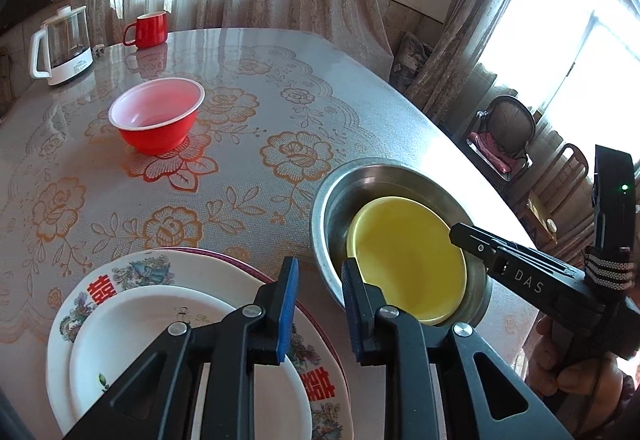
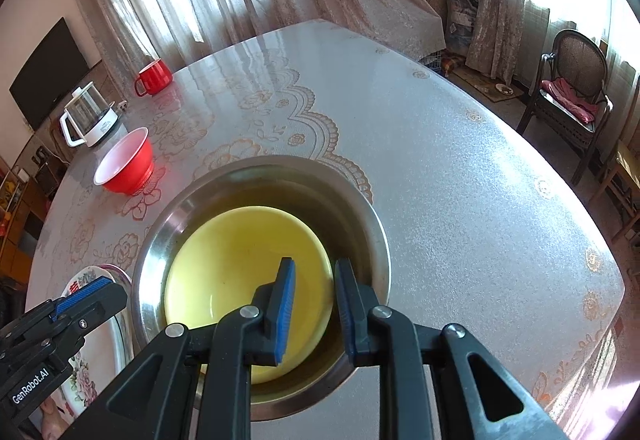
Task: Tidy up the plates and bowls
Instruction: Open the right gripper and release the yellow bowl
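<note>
At the bottom of the left wrist view the left gripper (image 1: 318, 294) stands with its jaws narrowly parted and nothing between them, over the gap between the plates and the steel bowl. Lower left, a white plate (image 1: 168, 352) lies on a larger patterned plate (image 1: 132, 274), so that stack looks done. In the right wrist view the right gripper (image 2: 314, 304) also shows a narrow gap, with the rim of the yellow bowl (image 2: 240, 280) lying in that gap; whether a pad touches the rim I cannot tell. The yellow bowl sits tilted inside the steel bowl (image 2: 192, 196), leaning toward the near right wall, at the centre of that frame. Judging from this, the step in hand is letting go of the yellow bowl after nesting it. To do it well, the jaws should clear the rim on both sides before the gripper lifts, and it should lift straight along its fingers so that the light plastic is not dragged up the steel wall. Farther off, upper left, the red bowl (image 1: 156, 116) stands alone on the table (image 1: 360, 100), well apart, and likely goes next into the nest. Beyond it are a red mug (image 1: 148, 29) and a kettle (image 1: 64, 46).
</note>
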Demonstrator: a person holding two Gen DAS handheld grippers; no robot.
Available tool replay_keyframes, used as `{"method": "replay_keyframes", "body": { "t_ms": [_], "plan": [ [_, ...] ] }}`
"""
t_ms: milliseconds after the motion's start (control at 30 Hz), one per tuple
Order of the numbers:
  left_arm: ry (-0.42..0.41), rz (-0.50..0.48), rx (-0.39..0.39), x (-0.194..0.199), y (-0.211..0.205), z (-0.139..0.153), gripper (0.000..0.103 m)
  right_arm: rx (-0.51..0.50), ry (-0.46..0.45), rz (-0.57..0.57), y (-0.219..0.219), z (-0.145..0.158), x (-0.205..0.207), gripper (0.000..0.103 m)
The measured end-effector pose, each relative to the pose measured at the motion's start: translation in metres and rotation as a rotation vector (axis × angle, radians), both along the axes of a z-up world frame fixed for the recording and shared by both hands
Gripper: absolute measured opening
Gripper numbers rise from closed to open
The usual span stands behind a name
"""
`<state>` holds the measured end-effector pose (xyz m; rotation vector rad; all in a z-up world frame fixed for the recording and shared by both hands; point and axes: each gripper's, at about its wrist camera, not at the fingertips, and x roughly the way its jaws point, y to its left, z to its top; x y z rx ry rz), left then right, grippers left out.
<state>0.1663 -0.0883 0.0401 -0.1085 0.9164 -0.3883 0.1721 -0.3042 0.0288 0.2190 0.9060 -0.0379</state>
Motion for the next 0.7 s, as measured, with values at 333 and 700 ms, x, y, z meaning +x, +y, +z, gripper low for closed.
{"method": "replay_keyframes", "body": {
  "t_ms": [333, 700],
  "plan": [
    [-0.027, 0.054, 0.02, -0.001, 0.026, 0.005, 0.024, 0.041, -0.084, 0.134, 0.029, 0.027, 0.003, 0.037],
    [-0.014, 0.128, 0.001, 0.005, 0.063, 0.002, 0.027, 0.187, -0.022, 0.325, 0.075, 0.028, 0.026, 0.04]
  ]
}}
